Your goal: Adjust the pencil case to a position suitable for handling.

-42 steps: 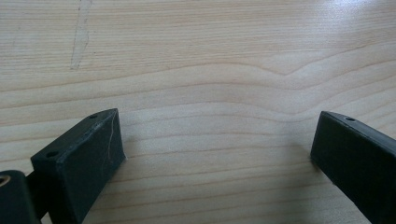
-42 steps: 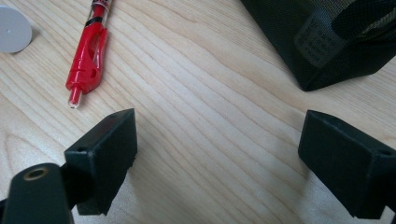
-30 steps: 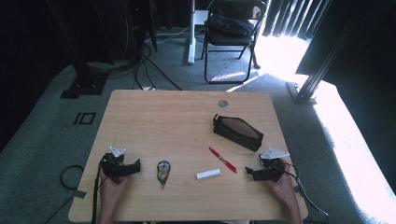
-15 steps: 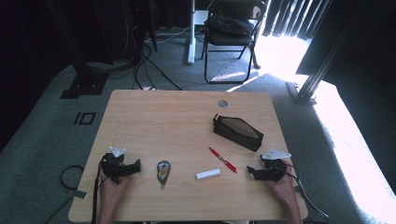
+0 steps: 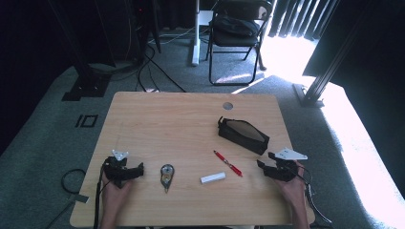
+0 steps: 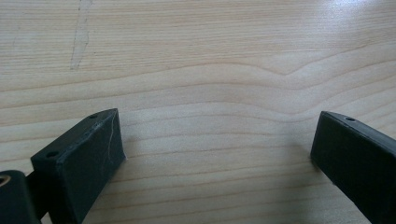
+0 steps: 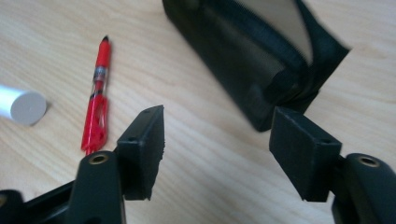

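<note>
Right gripper view: my right gripper (image 7: pixel 217 144) has lifted, jaws just narrowing on nothing (still apart), red pen (image 7: pixel 96 95) nearest; left gripper (image 5: pixel 125 171) idles open.

The right tongs (image 7: pixel 217 140) stand over the wooden counter (image 7: pixel 210 186) with their two black jaws apart and bare wood between them — nothing gripped; they have just been closing. A red pen (image 7: pixel 97 98) lies flat on the counter just beyond the left-hand jaw, black tip pointing away. Beside the pen, at the frame's left edge, rests the round end of a white cylinder (image 7: pixel 23 106). A black pouch (image 7: pixel 243 56) lies ahead — zip open, pale lining visible — its near corner close to the right-hand jaw.
</note>
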